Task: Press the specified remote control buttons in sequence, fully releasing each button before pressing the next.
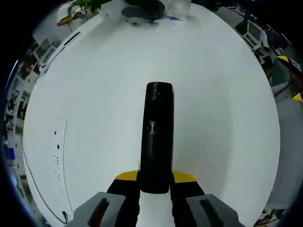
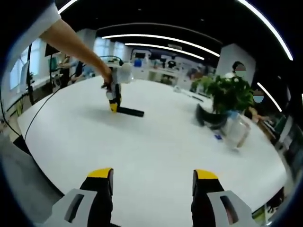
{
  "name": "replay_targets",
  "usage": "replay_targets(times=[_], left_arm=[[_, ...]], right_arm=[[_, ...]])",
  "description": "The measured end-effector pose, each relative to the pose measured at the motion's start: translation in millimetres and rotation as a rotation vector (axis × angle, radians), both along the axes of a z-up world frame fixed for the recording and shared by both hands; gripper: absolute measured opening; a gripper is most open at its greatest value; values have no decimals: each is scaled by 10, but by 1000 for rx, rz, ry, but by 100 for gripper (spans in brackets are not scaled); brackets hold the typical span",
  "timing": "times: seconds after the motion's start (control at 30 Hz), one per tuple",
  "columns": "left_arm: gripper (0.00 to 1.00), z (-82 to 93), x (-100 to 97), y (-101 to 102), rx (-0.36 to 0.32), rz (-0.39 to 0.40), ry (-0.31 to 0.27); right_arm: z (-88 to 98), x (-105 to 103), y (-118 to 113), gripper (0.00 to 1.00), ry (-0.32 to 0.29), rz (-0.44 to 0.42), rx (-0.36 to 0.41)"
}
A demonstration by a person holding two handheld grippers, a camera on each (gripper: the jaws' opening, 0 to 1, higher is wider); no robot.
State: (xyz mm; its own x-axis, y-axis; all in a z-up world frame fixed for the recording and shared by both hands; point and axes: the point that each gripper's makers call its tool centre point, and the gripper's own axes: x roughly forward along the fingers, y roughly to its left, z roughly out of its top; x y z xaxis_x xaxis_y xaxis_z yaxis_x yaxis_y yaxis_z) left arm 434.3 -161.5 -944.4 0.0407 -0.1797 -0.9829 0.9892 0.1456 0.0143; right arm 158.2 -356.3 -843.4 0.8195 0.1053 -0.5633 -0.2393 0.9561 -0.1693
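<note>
The left gripper (image 1: 155,189) has the black remote control (image 1: 157,137) clamped between its jaws near the remote's near end, and the remote runs straight out ahead along the jaws' own line, lying flat on the white table (image 1: 222,109). No buttons can be made out on its dark face in the left gripper view.

From the right gripper view, there it is again across the table: the left gripper (image 2: 113,105) stands over one end of the remote control (image 2: 131,112), which stretches away from it to the right. The right gripper (image 2: 153,182) hangs well back from it, jaws spread wide and holding nothing.

So the pressing job looks like it falls to the right gripper, and it must travel forward and a little left across bare table. Off to the right sit a potted plant (image 2: 228,94) and a clear plastic container (image 2: 236,131), well clear of that path.
</note>
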Motion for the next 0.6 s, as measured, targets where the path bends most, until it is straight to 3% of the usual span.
replay_targets(times=[0.4,0.6], left_arm=[[23,4,-220,10,9,1,-11],[23,7,-371,10,-2,10,-14]], right_arm=[[23,0,-37,56,-2,-26,16],[33,-24,-36,44,5,-26,31]])
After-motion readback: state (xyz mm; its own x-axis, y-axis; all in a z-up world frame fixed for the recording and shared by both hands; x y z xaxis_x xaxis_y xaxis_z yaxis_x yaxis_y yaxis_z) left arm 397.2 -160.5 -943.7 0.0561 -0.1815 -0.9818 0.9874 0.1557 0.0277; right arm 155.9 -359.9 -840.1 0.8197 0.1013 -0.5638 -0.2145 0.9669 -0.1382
